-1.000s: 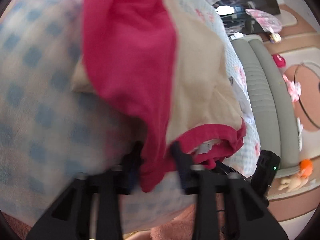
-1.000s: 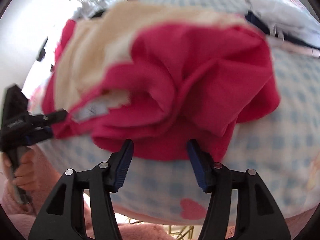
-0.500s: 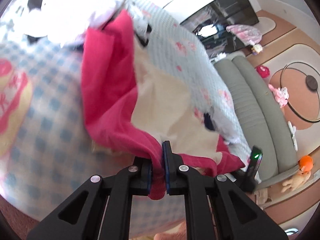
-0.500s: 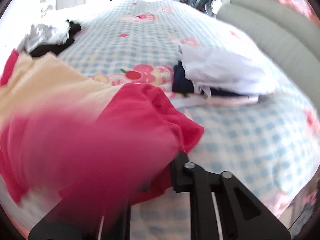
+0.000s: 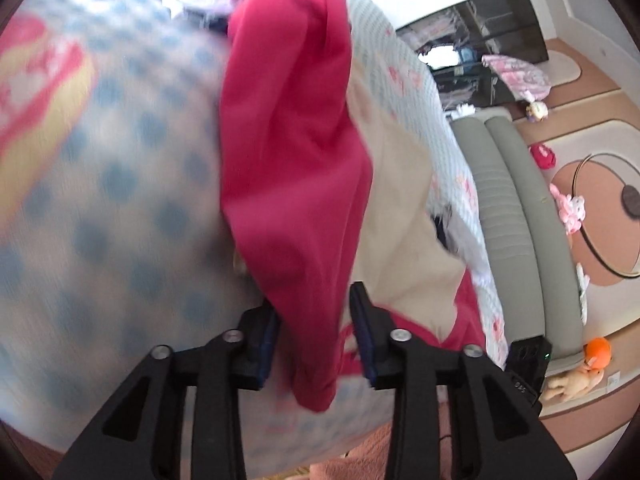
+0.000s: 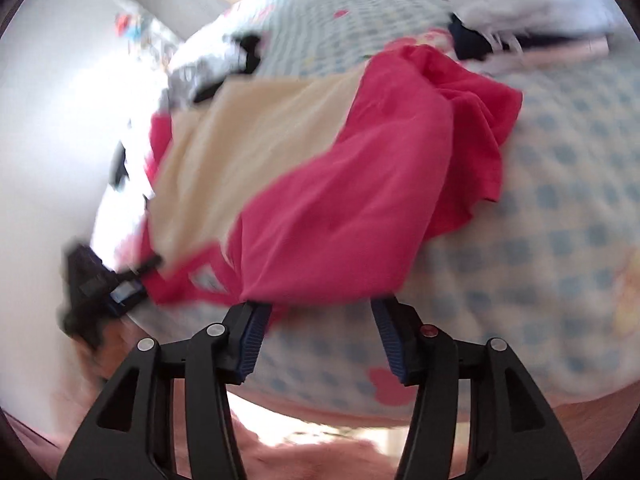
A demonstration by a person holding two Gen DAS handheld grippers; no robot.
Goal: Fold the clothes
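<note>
A red and cream garment [image 6: 320,184] lies crumpled on the checked bed [image 6: 560,240]. Both tools stand apart: the left tool [image 5: 314,336] straddles a red fold, the right tool [image 6: 320,336] sits at the hem. Judged mid-fold; next, grip edges and spread flat.

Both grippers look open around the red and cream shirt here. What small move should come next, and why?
Probably close the left gripper on the red fold hanging between its fingers. Both grippers stand open, the right gripper just short of the shirt, which lies bunched and unfolded on the bed, so nothing holds it.
</note>
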